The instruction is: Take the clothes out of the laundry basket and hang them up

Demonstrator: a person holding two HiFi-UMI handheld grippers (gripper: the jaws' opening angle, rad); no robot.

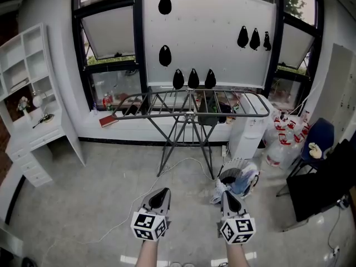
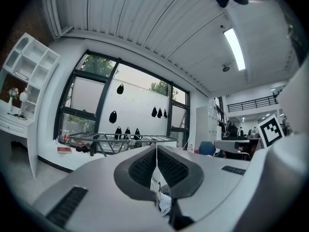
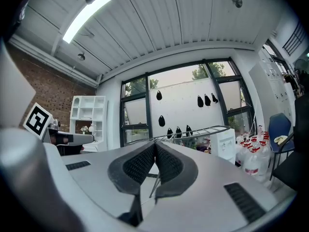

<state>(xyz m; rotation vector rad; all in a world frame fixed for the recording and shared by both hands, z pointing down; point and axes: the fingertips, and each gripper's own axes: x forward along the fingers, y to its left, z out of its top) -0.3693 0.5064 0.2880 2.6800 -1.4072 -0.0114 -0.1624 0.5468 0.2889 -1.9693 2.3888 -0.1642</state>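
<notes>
The left claw [image 1: 161,193] and right claw [image 1: 227,197] are hovering closed and empty over the floor [image 1: 94,188], the right one partly blocking the laundry basket [image 1: 230,173] sitting just beyond it, where crumpled clothes [image 1: 248,181] are bunching too tightly to tell apart.

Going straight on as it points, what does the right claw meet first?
Likely the grey metal folding drying rack; its legs show just past the shut right claw. Depth is uncertain.
</notes>
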